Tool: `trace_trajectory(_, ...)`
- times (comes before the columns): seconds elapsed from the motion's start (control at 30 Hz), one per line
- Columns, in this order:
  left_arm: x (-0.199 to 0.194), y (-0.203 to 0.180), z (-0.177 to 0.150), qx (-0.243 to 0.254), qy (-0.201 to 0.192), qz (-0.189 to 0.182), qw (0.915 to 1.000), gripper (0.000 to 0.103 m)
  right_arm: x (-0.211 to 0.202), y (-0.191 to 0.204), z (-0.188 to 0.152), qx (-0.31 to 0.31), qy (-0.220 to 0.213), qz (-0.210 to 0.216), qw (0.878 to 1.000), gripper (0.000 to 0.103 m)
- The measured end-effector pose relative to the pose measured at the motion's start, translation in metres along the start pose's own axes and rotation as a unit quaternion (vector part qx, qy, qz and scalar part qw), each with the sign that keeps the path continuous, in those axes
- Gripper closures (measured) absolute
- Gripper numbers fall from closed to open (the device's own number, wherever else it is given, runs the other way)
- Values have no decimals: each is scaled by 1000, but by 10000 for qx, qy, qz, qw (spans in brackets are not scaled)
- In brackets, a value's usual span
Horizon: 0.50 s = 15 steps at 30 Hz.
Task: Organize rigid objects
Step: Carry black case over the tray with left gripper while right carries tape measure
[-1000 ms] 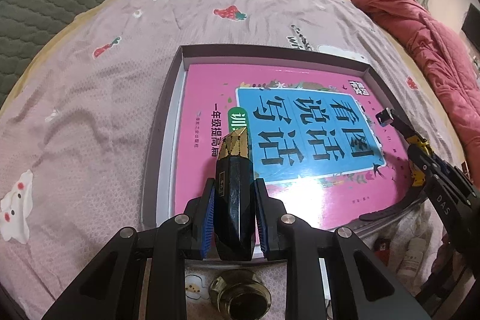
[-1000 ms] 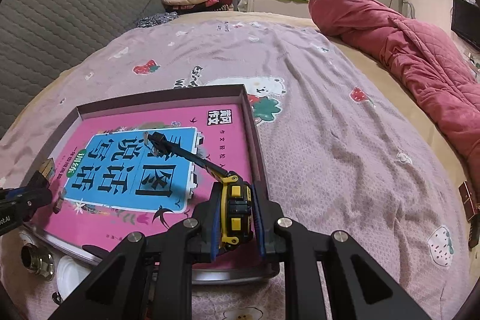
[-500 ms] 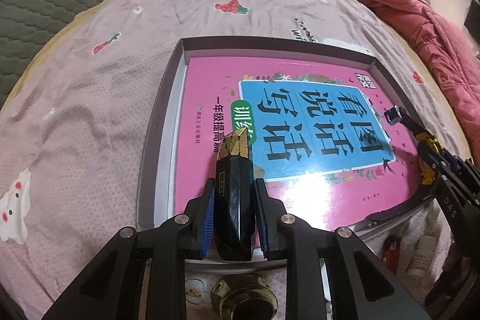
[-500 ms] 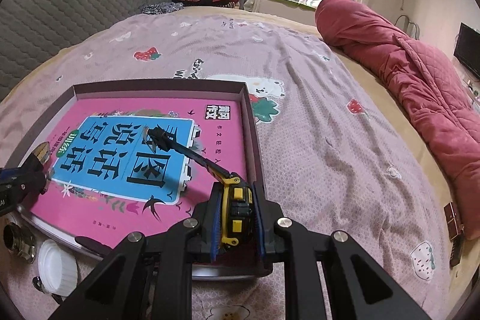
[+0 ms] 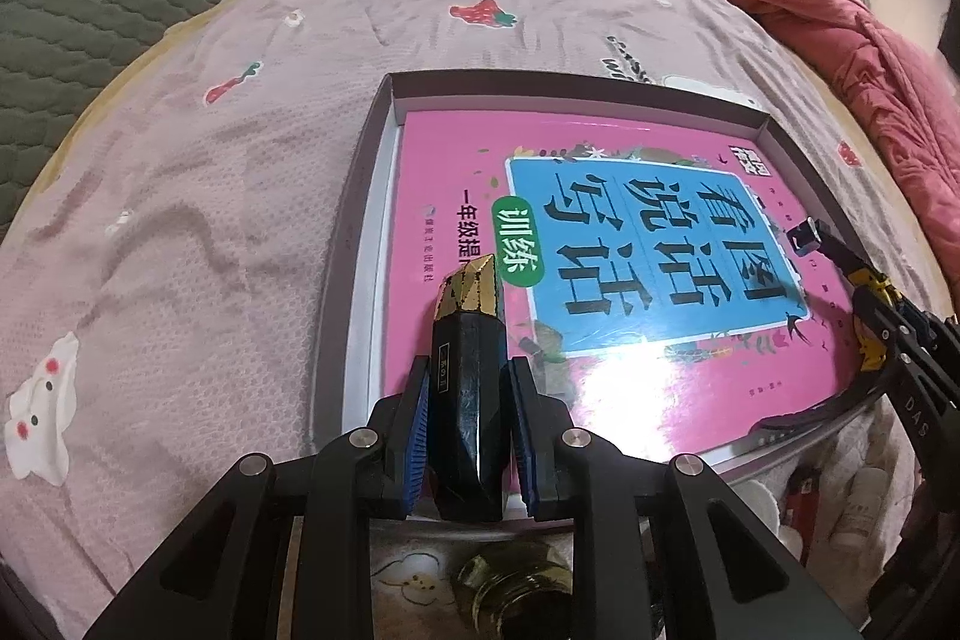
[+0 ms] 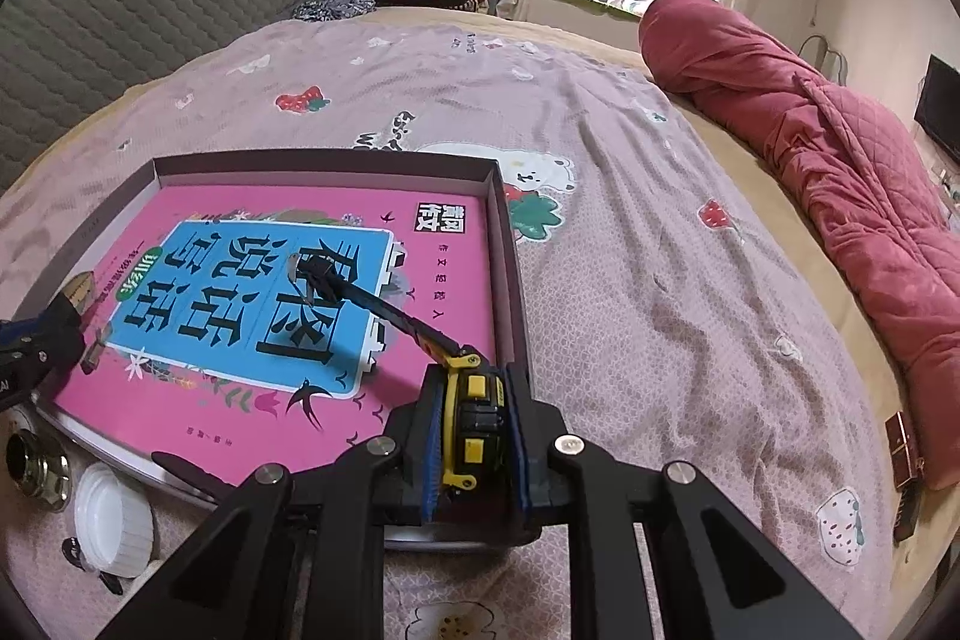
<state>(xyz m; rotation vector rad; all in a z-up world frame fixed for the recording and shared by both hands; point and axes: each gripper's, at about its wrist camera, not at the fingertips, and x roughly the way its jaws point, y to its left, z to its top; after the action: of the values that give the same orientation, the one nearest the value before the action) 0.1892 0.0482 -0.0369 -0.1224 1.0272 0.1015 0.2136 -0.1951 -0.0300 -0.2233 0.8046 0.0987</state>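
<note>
My left gripper (image 5: 468, 388) is shut on a black faceted bottle with a gold cap (image 5: 468, 334), held over the near left corner of a shallow dark box (image 5: 354, 196). A pink book with a blue panel (image 5: 600, 244) lies flat in the box. My right gripper (image 6: 474, 415) is shut on a yellow and black tape measure (image 6: 471, 415), held over the box's near right corner (image 6: 510, 268). Its black strap (image 6: 372, 298) reaches out over the book. The right gripper also shows at the right edge of the left wrist view (image 5: 882, 334).
The box rests on a pink printed bedsheet (image 6: 660, 250). A brass fitting (image 6: 30, 463) and a white cap (image 6: 114, 520) lie by the box's near edge. A red lighter (image 5: 795, 496) and a small white bottle (image 5: 858, 508) lie nearby. A red quilt (image 6: 828, 160) is at the right.
Both grippers have drawn back and risen a little over the box's near edge, still gripping the bottle and the tape measure. The box and book have not moved.
</note>
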Motion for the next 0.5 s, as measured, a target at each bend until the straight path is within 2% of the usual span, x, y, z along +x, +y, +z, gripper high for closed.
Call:
trace_trajectory(0.2,-2,8,0,-126,17,-95,9999,79,0,9,-2,-240,10,-164,9996,84)
trace_trajectory(0.5,-5,11,-1,-137,-10,-150,9998,79,0,10,-2,-249,12,-162,9996,84)
